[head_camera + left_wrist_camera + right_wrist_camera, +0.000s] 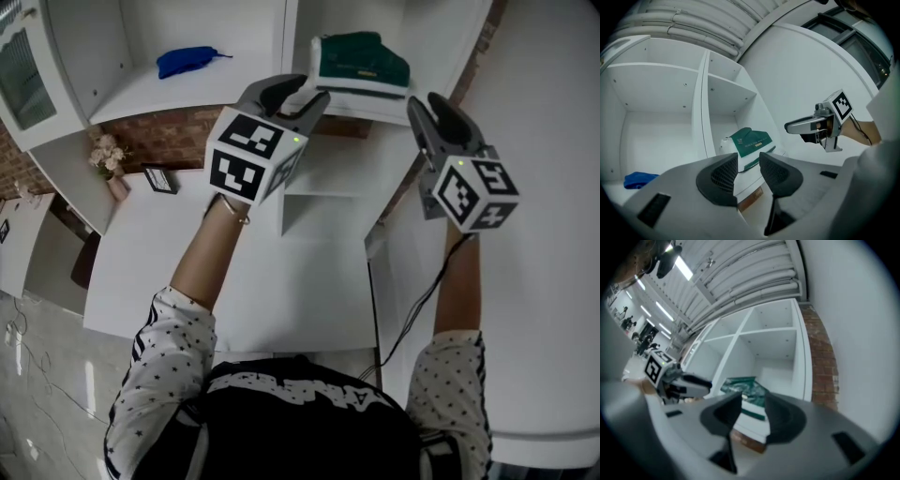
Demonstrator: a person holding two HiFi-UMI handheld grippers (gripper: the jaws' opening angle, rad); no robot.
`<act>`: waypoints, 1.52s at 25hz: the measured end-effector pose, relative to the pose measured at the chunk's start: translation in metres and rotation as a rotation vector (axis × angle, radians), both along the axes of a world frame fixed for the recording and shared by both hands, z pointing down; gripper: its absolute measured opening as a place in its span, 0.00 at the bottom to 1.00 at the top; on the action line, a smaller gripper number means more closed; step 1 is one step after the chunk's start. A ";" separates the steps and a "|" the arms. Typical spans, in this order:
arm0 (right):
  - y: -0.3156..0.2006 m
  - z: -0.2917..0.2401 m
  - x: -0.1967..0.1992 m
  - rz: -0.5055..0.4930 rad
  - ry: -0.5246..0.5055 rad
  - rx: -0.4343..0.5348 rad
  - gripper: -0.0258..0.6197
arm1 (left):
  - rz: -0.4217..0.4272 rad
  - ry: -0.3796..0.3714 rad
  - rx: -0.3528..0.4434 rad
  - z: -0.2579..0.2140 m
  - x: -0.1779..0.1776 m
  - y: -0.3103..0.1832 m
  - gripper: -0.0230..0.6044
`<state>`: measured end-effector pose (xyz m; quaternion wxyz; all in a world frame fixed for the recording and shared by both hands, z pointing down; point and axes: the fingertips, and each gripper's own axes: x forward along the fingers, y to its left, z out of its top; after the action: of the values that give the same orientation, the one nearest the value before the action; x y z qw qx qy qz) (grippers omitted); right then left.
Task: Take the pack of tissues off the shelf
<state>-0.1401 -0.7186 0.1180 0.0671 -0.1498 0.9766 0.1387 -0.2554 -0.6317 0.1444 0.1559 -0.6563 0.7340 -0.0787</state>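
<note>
Shelf (169, 98): two compartments side by side.
- Left compartment: cloth (187, 61), lying on its floor.
- Right compartment: pack of tissues (361, 58), near the front edge.

Before the shelf: left gripper (298, 94) by the pack's left end; right gripper (436, 111) to the pack's right, apart from it.

Tabletop (234, 281) below: picture frame (160, 179), with flowers (108, 155) to its left.

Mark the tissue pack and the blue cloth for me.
tissue pack (364, 56): head view, green top face.
blue cloth (187, 61): head view, middle of the bundle.
</note>
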 end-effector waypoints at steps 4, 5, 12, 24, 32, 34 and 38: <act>-0.015 -0.006 -0.020 -0.005 0.055 -0.014 0.30 | -0.034 -0.014 -0.014 -0.007 -0.006 -0.014 0.30; -0.018 -0.007 -0.025 -0.007 0.070 -0.019 0.30 | -0.041 -0.014 -0.020 -0.008 -0.008 -0.018 0.30; -0.041 -0.004 -0.043 -0.039 0.127 -0.088 0.32 | -0.063 0.013 -0.029 -0.010 -0.016 -0.030 0.30; -0.053 0.004 -0.064 -0.049 0.216 -0.132 0.31 | -0.091 0.030 -0.033 -0.010 -0.023 -0.037 0.25; -0.053 0.006 -0.063 -0.043 0.203 -0.116 0.13 | -0.107 0.009 -0.045 -0.009 -0.022 -0.036 0.16; -0.051 0.008 -0.062 -0.043 0.194 -0.120 0.11 | -0.111 -0.003 -0.040 -0.010 -0.021 -0.034 0.14; -0.041 0.006 -0.058 -0.047 0.174 -0.114 0.10 | -0.110 -0.016 -0.024 -0.013 -0.018 -0.028 0.13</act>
<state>-0.1985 -0.7599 0.1241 -0.0232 -0.1177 0.9883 0.0940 -0.2737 -0.6601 0.1313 0.1490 -0.6160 0.7669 -0.1012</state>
